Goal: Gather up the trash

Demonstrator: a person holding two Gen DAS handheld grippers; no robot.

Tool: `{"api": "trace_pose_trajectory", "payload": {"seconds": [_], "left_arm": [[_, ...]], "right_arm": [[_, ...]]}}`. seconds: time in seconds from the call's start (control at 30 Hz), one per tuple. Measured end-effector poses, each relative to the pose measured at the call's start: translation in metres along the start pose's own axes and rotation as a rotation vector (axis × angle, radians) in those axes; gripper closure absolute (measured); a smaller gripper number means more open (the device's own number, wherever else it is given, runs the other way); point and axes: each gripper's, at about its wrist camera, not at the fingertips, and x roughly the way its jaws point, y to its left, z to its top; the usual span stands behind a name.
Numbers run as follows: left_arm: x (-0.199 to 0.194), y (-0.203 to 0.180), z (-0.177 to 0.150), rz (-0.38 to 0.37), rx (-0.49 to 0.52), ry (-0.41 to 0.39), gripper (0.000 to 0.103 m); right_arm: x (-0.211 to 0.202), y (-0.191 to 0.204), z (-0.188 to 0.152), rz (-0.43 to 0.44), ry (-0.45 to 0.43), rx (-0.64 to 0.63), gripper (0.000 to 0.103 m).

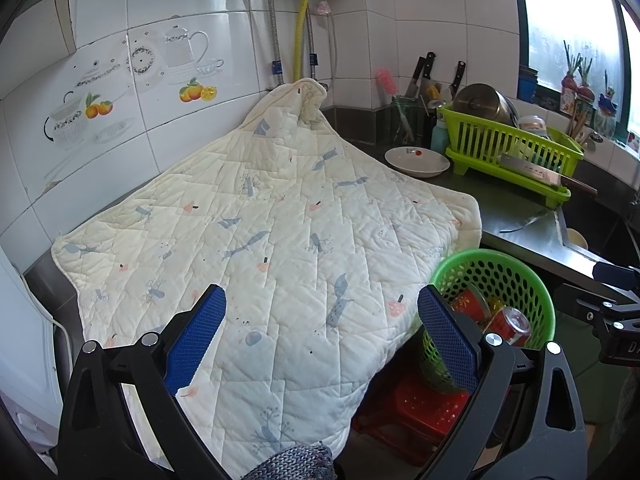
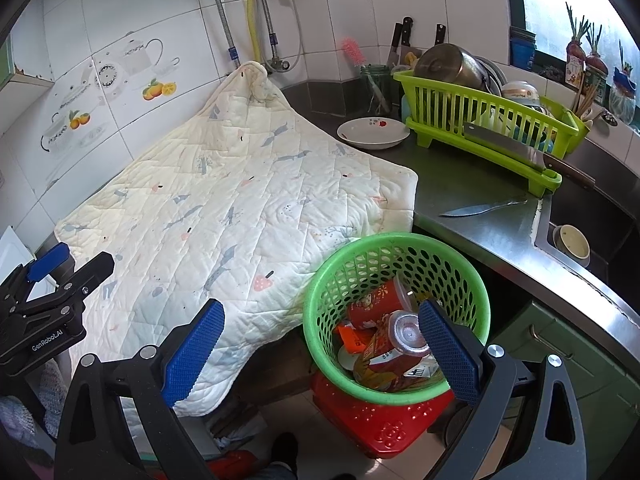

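Green basket [image 2: 396, 312] at 5 o'clock of the quilt [image 2: 240, 216] holds the trash [image 2: 384, 340]; both grippers, left [image 1: 320, 336] and right [image 2: 320, 344], gape empty. Scan the quilt before withdrawing.

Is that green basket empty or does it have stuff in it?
Partly full: the green basket holds red cans and wrappers.

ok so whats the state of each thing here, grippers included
left gripper: open, holding nothing
right gripper: open, holding nothing
green basket: upright on red stool, holding trash
quilted cloth: spread over counter
white dish: empty
loose knife: flat on counter
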Motion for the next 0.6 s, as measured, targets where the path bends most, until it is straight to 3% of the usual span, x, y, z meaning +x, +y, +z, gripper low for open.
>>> {"api": "trace_pose_trajectory", "payload": {"seconds": [0.6], "left_arm": [[-0.0004,-0.001,-0.0005,0.003,0.001,-0.003,0.008]], "right_arm": [[0.0006,0.0024,0.0003,0.005,-0.001,0.003,0.009]]}}
